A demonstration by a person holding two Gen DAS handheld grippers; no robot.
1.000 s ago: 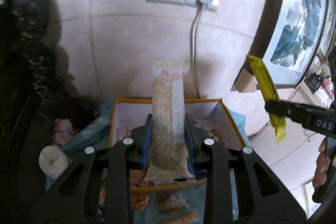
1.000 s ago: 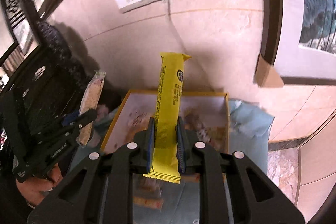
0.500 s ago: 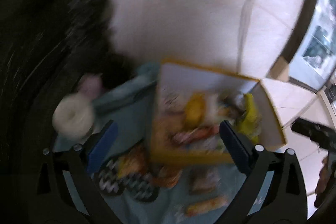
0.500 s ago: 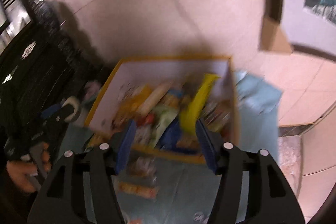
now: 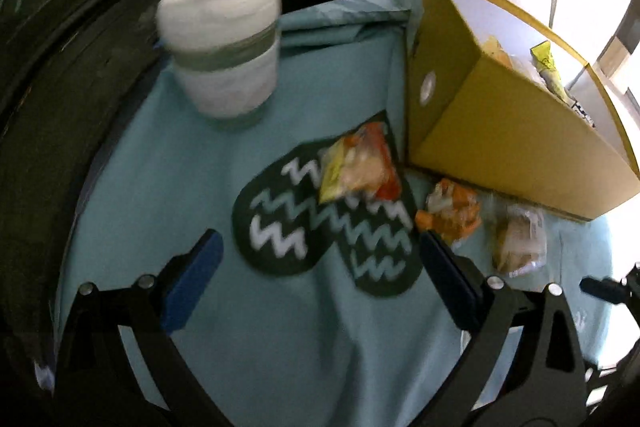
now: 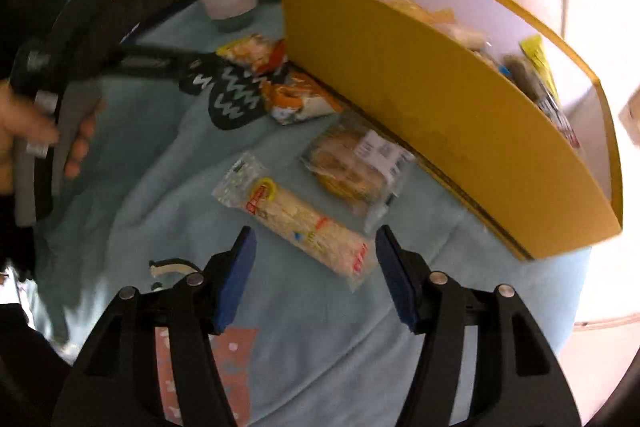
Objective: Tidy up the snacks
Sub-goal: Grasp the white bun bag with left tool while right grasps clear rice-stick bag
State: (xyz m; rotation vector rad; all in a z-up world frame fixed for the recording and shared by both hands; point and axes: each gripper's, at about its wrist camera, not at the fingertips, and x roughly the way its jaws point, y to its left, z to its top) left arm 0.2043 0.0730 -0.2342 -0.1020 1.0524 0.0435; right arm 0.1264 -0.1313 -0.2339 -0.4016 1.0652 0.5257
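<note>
- Your left gripper (image 5: 320,281) is spread wide and empty over the blue cloth (image 5: 168,187), above its dark zigzag patches (image 5: 280,227).
- Your right gripper (image 6: 316,277) has just been opening; its fingers are released, with the end of a long packet (image 6: 296,215) between them but unpressed.
- More packets (image 6: 356,171) lie along the front wall of the yellow box (image 6: 400,87).
- A yellow bar (image 6: 538,61) sits inside the box.
- A cup (image 5: 224,43) stands at the cloth's far edge.

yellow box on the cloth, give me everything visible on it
The yellow box is open-topped cardboard by the look, yellow outside with a yellow rim and a white interior. It sits upright on the blue cloth by the wall, holding several snack packs, among them a yellow bar wrapper. Loose packets lie along its base; contact is unclear.
</note>
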